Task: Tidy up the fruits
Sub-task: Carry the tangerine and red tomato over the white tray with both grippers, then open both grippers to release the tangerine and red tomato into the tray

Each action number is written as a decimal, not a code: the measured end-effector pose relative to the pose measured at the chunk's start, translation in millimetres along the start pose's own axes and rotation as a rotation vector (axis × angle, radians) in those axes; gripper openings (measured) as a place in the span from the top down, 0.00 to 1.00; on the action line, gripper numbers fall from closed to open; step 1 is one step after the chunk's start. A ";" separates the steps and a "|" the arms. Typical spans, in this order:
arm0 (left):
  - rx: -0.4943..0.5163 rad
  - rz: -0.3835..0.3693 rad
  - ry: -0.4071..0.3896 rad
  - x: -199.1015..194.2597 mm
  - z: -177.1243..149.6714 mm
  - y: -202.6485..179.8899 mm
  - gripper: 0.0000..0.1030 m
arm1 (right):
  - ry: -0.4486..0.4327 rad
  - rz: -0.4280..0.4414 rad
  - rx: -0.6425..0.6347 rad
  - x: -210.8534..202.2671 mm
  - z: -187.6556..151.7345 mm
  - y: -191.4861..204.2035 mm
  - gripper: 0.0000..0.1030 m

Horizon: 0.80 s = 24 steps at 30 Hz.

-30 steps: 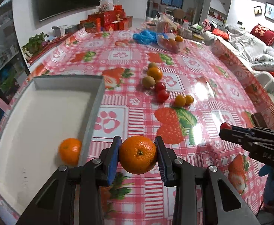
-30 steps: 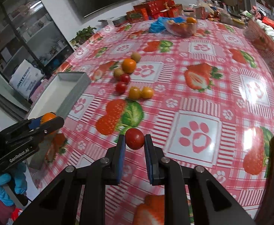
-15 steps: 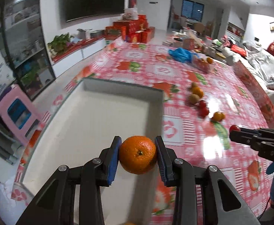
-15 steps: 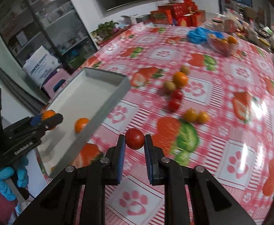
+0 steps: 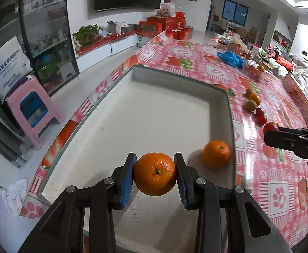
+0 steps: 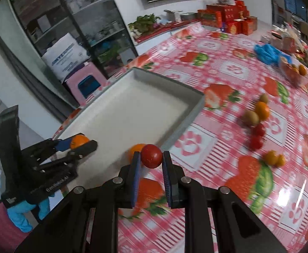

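My left gripper [image 5: 155, 174] is shut on an orange [image 5: 155, 174] and holds it above the near part of the white tray [image 5: 220, 103]. A second orange [image 5: 216, 153] lies in the tray by its right wall. My right gripper [image 6: 151, 156] is shut on a red tomato [image 6: 151, 156], just right of the tray's near corner; it also shows in the left wrist view [image 5: 270, 129]. The left gripper with its orange shows in the right wrist view [image 6: 80, 142]. Loose fruit lies on the tablecloth: a kiwi [image 6: 250, 117], an orange [image 6: 262, 110], small tomatoes [image 6: 257, 136].
The table has a red strawberry-pattern cloth [image 5: 278, 185]. A clear fruit container [image 6: 292, 72] and a blue bag [image 6: 269, 52] sit at the far side. A pink stool [image 5: 32, 109] stands on the floor left of the table. Red boxes [image 5: 164, 25] are stacked beyond.
My left gripper carried its orange leftward from over the tablecloth to over the tray. My right gripper moved left with the tomato, closer to the tray's corner.
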<state>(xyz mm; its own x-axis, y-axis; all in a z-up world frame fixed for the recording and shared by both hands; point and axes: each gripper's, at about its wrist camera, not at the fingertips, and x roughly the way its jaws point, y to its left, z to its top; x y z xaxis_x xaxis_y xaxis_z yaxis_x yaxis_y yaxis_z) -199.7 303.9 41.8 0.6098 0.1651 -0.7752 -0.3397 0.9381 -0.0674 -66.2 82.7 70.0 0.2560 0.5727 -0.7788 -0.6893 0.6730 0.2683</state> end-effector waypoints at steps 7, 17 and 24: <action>-0.009 0.027 0.017 6.0 -9.2 13.6 0.63 | 0.050 0.040 -0.058 24.1 1.6 32.0 0.79; -0.024 0.048 0.037 11.8 -16.9 24.6 0.63 | 0.116 0.054 -0.084 45.7 -4.5 47.4 0.77; -0.028 0.086 -0.008 1.3 -16.6 25.3 0.17 | 0.120 0.046 -0.086 45.8 -6.6 48.0 0.46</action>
<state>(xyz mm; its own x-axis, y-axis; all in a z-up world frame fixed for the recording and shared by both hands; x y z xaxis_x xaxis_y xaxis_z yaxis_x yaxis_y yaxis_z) -219.4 322.8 28.6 0.5832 0.2473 -0.7738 -0.4112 0.9114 -0.0187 -92.0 138.1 43.5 0.1436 0.5387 -0.8302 -0.7551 0.6018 0.2599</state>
